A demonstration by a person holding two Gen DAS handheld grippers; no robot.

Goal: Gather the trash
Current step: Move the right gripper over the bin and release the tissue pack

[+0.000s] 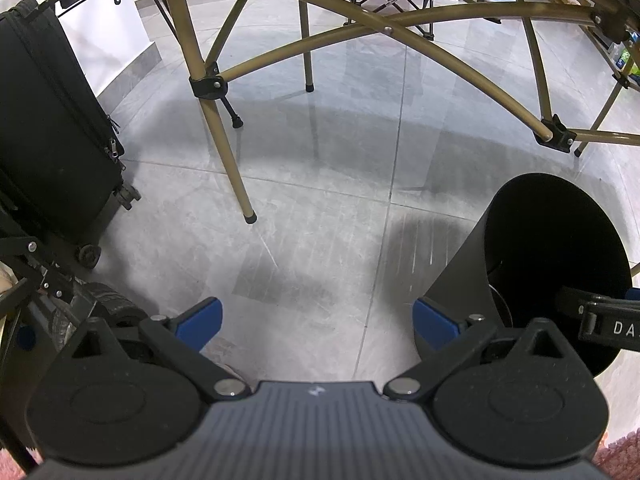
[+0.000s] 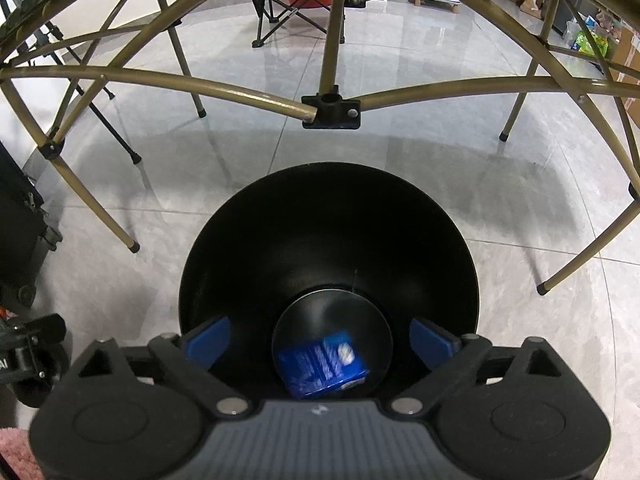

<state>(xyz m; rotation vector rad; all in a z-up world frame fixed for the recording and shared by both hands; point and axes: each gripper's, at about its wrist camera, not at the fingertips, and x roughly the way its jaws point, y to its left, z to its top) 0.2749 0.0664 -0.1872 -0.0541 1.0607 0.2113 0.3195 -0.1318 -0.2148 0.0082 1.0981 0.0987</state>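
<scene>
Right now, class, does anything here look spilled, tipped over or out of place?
Nothing stands out. The black bin stands upright on the floor, and the blue carton lies inside it, at the bottom, below the open right tongs.

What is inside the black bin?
One blue carton lies in the bin, blurred. The right gripper body hides the nearest part of the bin.

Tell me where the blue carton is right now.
In the right wrist view, the blue carton lies at the bottom of the black bin, below the open right claw.
</scene>
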